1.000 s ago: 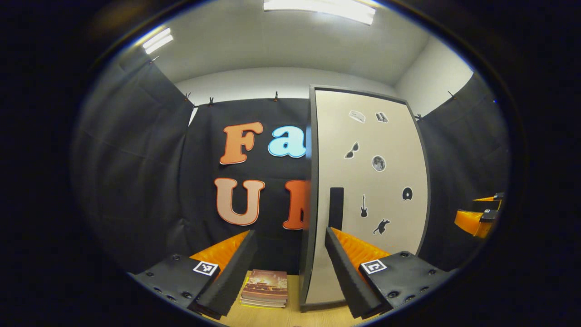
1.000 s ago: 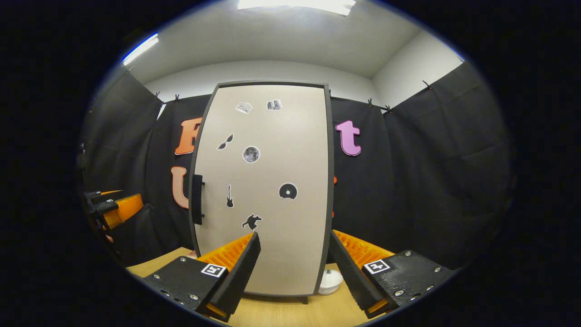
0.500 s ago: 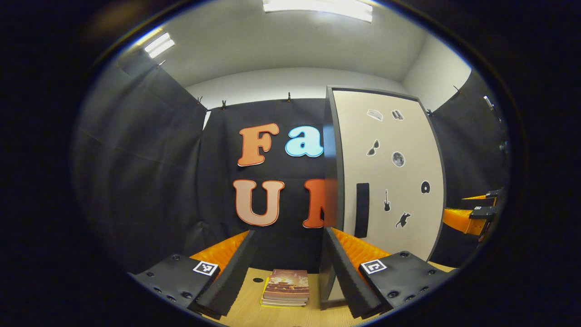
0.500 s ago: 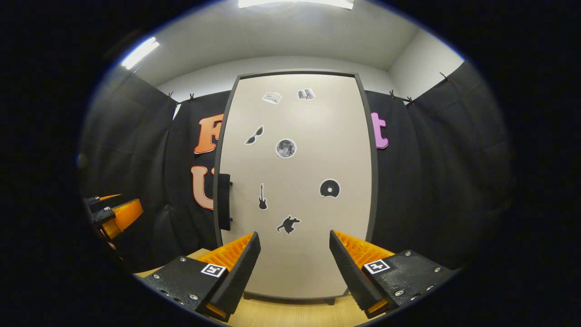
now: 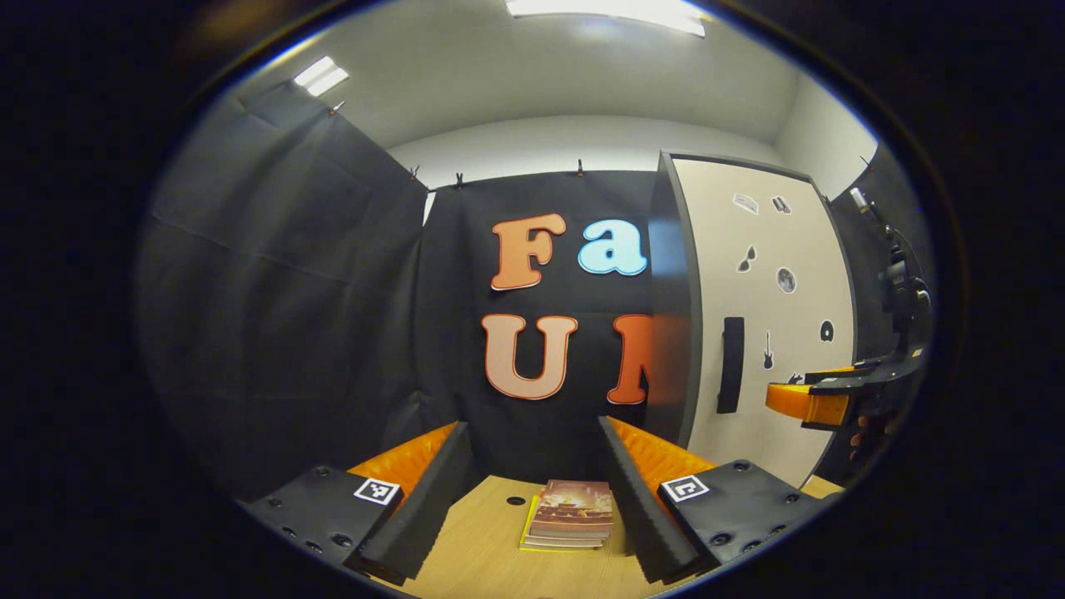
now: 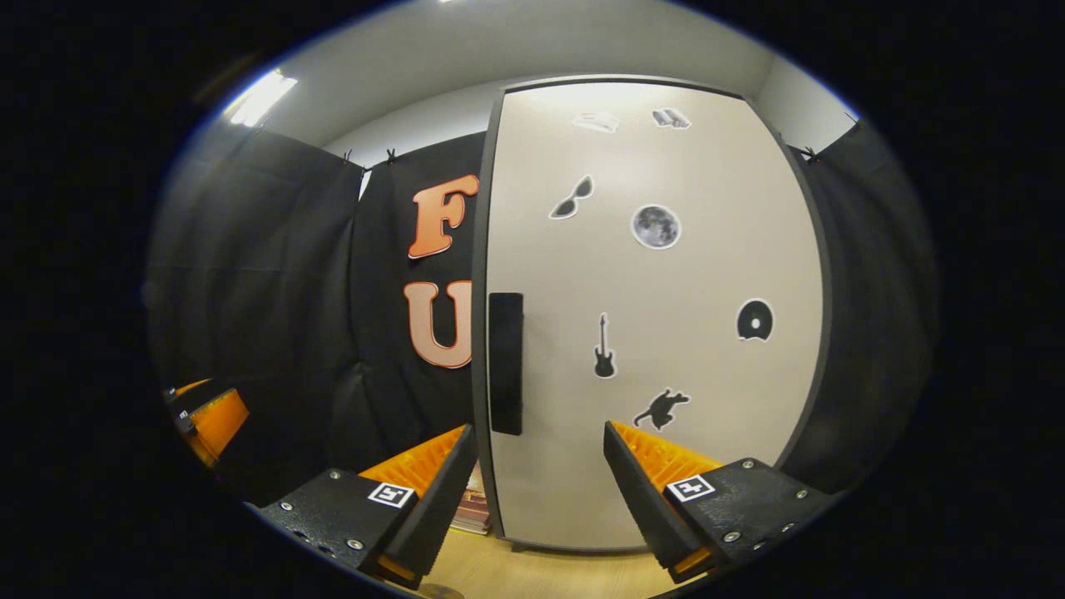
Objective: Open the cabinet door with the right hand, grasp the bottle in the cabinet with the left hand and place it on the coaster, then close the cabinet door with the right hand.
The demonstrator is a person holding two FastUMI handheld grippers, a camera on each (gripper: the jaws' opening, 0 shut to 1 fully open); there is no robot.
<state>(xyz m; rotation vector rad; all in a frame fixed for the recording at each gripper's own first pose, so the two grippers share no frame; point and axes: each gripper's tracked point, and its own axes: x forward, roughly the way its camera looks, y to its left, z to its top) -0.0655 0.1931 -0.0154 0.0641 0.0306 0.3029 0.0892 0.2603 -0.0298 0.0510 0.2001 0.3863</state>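
A tall cabinet (image 6: 649,316) with a pale door and dark frame stands on the wooden table, its door closed. A black vertical handle (image 6: 505,363) sits near the door's left edge. My right gripper (image 6: 539,482) is open in front of the door, a little right of and below the handle, touching nothing. In the left gripper view the cabinet (image 5: 774,316) is at the right, with its handle (image 5: 730,364). My left gripper (image 5: 532,491) is open, left of the cabinet, above the table. The right gripper (image 5: 811,398) shows there in front of the door.
A small stack of books (image 5: 571,514) lies on the wooden table (image 5: 482,549) left of the cabinet, with a small hole (image 5: 515,501) in the tabletop beside it. Black cloth walls close the booth behind and on both sides.
My right gripper has moved closer to the door and toward the handle side. My left gripper has swung left, so the cabinet has slid to the right of its view.
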